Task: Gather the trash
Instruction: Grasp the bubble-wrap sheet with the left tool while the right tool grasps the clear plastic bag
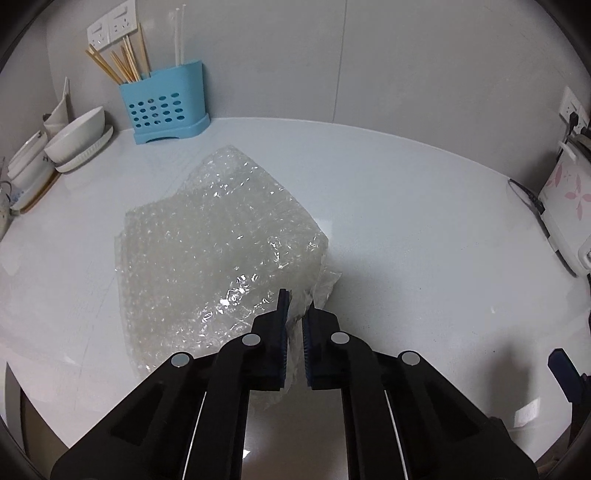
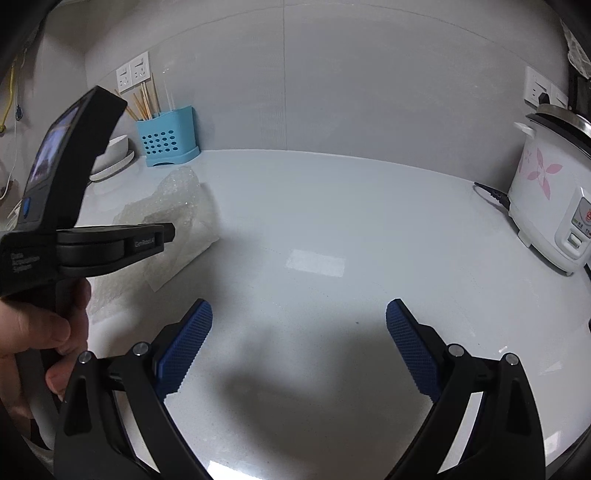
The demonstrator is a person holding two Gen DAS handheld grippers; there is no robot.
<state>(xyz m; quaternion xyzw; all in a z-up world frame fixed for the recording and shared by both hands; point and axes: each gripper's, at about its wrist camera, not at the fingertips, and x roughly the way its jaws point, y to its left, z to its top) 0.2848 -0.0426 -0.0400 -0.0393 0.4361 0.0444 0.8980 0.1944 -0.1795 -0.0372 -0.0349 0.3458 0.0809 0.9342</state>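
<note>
A crumpled sheet of clear bubble wrap (image 1: 218,240) lies on the white counter (image 1: 406,221). My left gripper (image 1: 298,306) is shut on the near right corner of the bubble wrap, which bunches between the blue pads. In the right wrist view the bubble wrap (image 2: 184,210) shows at the left, partly hidden behind the hand-held left gripper body (image 2: 74,236). My right gripper (image 2: 299,314) is open and empty above the bare counter (image 2: 332,221), to the right of the wrap.
A blue utensil holder (image 1: 164,105) with chopsticks stands at the back wall. White bowls and plates (image 1: 74,138) sit at the far left. A white rice cooker (image 2: 546,192) with its cord stands at the right. Wall sockets (image 1: 110,27) are behind.
</note>
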